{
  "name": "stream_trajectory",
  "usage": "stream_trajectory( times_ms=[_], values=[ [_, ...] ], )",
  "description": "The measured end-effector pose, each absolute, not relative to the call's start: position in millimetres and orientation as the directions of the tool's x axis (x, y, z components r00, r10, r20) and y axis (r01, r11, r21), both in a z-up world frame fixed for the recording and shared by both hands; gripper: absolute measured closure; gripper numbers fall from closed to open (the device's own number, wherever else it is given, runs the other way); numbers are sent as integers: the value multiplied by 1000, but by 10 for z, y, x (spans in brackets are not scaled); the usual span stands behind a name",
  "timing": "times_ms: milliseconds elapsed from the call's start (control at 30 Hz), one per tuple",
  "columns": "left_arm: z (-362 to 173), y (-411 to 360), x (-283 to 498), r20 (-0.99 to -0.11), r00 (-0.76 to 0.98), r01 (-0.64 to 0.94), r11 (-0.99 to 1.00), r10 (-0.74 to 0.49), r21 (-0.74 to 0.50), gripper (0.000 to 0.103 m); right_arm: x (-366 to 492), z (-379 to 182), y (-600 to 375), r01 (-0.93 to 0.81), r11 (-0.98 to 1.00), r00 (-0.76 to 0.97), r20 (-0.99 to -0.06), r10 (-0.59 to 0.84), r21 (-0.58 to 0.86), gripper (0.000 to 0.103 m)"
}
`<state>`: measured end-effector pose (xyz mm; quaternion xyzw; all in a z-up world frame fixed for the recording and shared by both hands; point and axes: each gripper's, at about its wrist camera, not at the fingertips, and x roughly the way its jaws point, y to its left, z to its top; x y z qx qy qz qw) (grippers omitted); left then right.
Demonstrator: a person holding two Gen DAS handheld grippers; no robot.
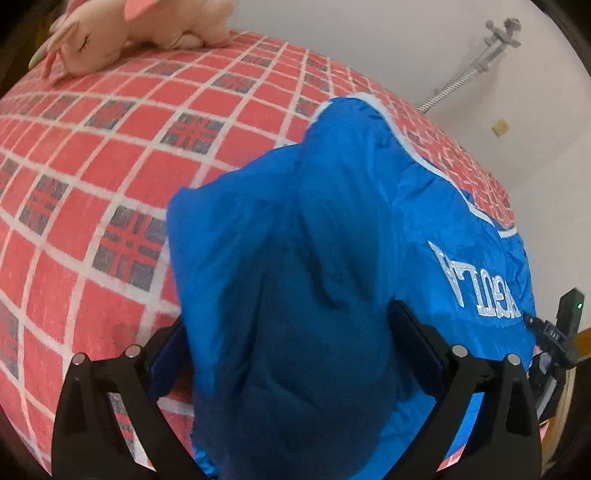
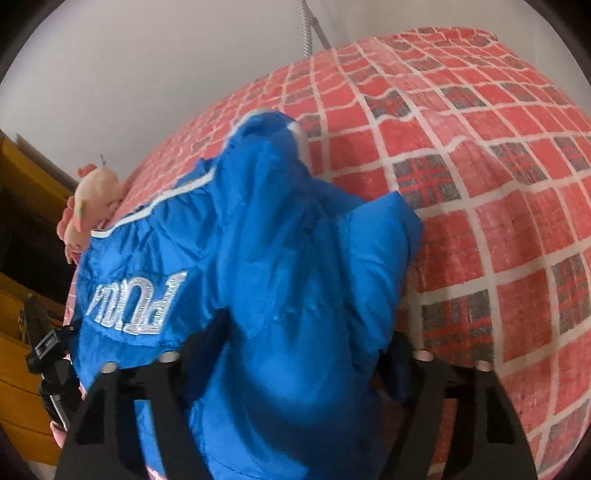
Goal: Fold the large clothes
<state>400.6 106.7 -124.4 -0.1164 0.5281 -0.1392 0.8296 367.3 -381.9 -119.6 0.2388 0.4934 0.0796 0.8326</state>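
A bright blue padded jacket [image 1: 332,229] with white piping and silver lettering lies bunched on a red checked bed cover [image 1: 110,147]. My left gripper [image 1: 291,350] is shut on a thick fold of the jacket, which fills the gap between its black fingers [image 1: 417,343]. In the right wrist view the same jacket [image 2: 266,240] is bunched between the fingers [image 2: 210,343] of my right gripper [image 2: 303,354], which is shut on another fold. The fingertips are hidden by cloth in both views.
A pink plush toy [image 1: 147,29] lies at the far end of the bed; it also shows in the right wrist view [image 2: 92,199]. White wall behind. Yellow wooden furniture [image 2: 22,369] stands beside the bed. The other gripper's body [image 1: 557,347] shows at the right edge.
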Motion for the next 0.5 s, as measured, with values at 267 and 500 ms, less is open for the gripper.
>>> stream_trajectory(
  times_ms=[267, 500],
  values=[
    [-1019, 947, 3912, -809, 448, 143, 924, -380, -355, 73, 3544, -948, -3834, 85, 842, 552, -728, 406, 533, 81],
    [-492, 783, 3662, -747, 542, 190, 921, -386, -339, 86, 3240, -433, -3744, -1, 823, 619, -646, 447, 568, 85]
  ],
)
